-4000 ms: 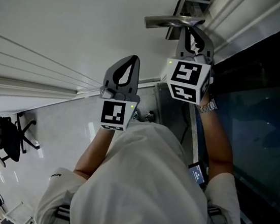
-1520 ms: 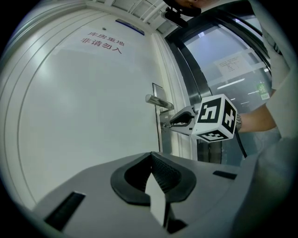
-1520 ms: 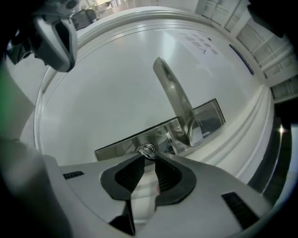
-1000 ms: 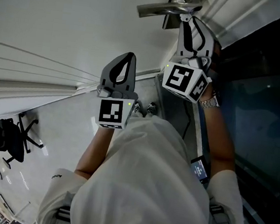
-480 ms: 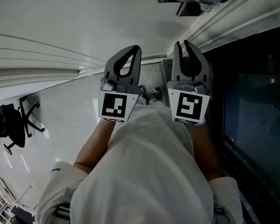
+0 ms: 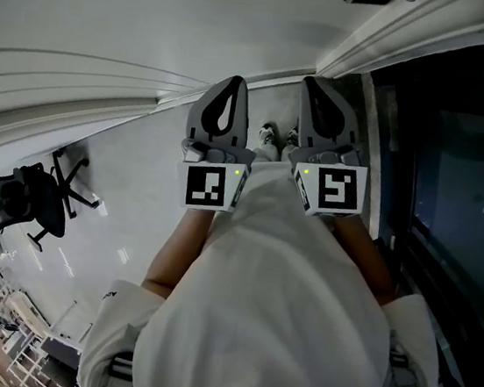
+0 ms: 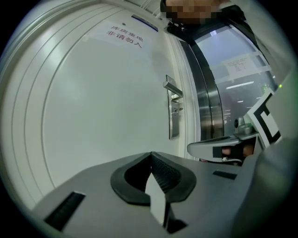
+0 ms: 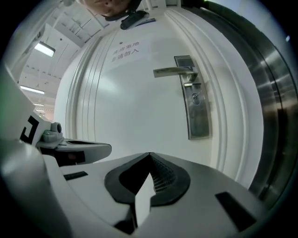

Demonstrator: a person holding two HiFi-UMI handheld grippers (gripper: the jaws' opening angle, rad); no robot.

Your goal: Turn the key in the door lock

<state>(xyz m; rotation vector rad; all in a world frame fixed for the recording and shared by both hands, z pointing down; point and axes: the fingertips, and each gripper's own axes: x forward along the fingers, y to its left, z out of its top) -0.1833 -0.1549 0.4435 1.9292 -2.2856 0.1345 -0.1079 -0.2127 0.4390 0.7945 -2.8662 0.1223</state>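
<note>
Both empty, the shut grey left tool (image 7: pixel 151 155) and just-closed grey right tool (image 8: pixel 149 155) point level, well apart from the upright silver lock plate (image 8: pixel 198 111), possibly keyed.

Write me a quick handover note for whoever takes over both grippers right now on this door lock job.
Left gripper: shut, empty, held back from the door.
Right gripper: jaws have just closed on nothing; also clear of the door.
The lock plate sits under the door handle; a small thing at the keyhole may be the key, too small to tell.
Done: no turn can be confirmed from here.
Left: check for the key, then grip and turn it if needed.
</note>
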